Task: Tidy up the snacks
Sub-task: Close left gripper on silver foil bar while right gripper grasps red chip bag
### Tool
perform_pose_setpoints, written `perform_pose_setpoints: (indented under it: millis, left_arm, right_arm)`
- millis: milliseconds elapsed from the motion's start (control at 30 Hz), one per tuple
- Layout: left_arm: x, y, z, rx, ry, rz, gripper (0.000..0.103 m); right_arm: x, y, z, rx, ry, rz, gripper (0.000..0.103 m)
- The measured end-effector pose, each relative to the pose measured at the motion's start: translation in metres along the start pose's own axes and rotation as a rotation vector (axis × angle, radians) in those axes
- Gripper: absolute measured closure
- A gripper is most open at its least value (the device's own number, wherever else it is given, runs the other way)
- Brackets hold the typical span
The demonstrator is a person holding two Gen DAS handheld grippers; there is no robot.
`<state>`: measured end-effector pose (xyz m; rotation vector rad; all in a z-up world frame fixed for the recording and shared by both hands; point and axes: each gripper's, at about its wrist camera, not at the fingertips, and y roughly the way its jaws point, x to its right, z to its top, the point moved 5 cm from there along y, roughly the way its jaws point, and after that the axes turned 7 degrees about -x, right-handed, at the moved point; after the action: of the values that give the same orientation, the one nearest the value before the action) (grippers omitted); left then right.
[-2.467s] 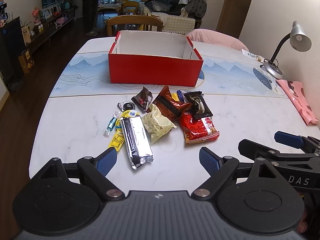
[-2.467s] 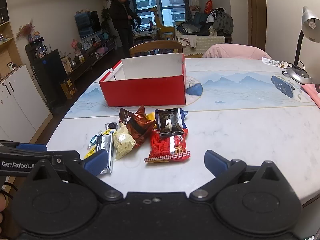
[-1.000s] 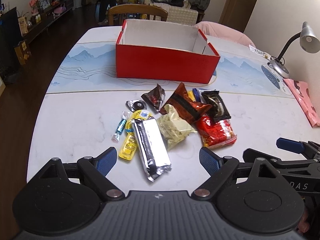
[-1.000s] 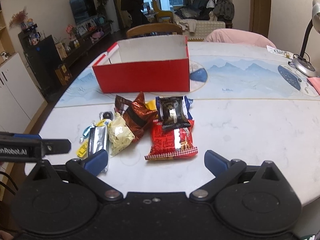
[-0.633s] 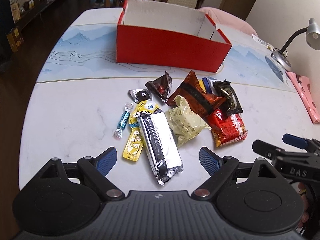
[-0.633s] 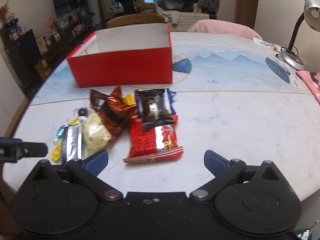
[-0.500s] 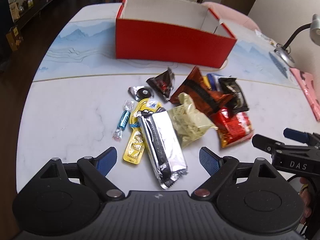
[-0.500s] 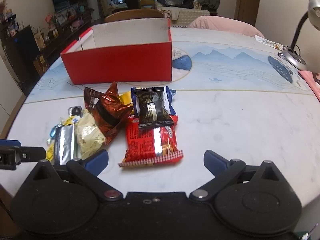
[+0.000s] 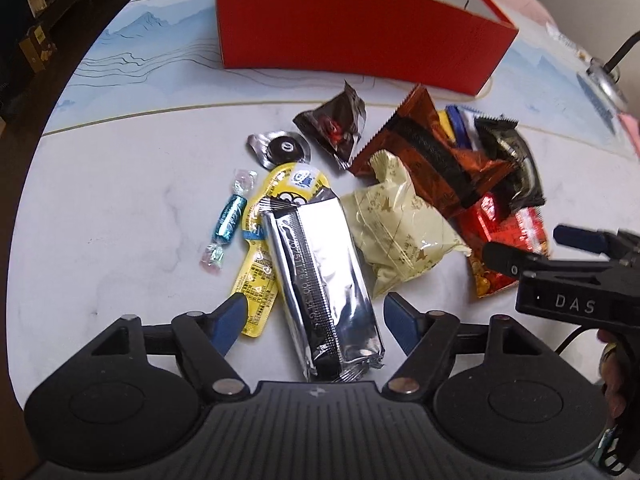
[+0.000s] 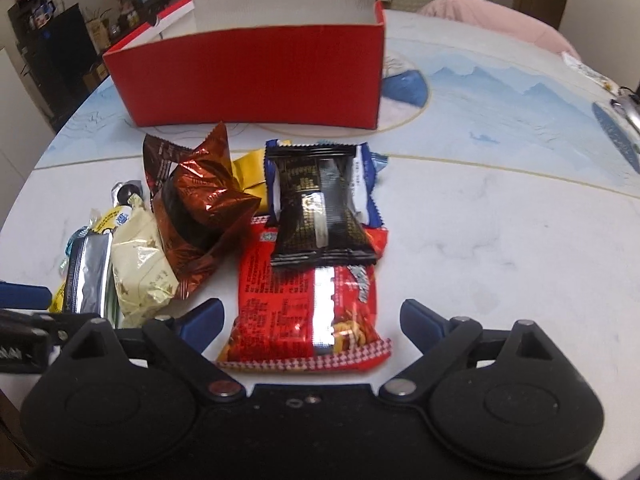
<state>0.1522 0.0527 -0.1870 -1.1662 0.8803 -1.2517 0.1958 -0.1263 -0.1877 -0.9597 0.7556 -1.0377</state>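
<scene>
Your left gripper (image 9: 316,314) has its fingers spread, just narrowing, astride the silver packet (image 9: 320,280), while your right gripper (image 10: 310,320), likewise narrowing, straddles the red packet (image 10: 308,316) untouched.

The snacks are being kept in a heap on the table (image 9: 120,208), in front of the box (image 9: 352,32). A foil bar (image 9: 320,280) is lying at the near edge, overlapping a flat pouch (image 9: 260,276), with a candy (image 9: 228,220) left of them. A pale bag (image 9: 400,232) is lying right of the bar. In the right wrist view, a dark packet (image 10: 320,216) is resting on a big packet (image 10: 304,312).
</scene>
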Motion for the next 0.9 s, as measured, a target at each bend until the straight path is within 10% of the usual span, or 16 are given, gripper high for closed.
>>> perform_pose_setpoints:
  millis: [900]
  left_arm:
    - [-0.006, 0.001, -0.003, -0.009, -0.045, 0.042, 0.059]
  right_arm:
    - [-0.001, 0.005, -0.006, -0.088, -0.055, 0.022, 0.032]
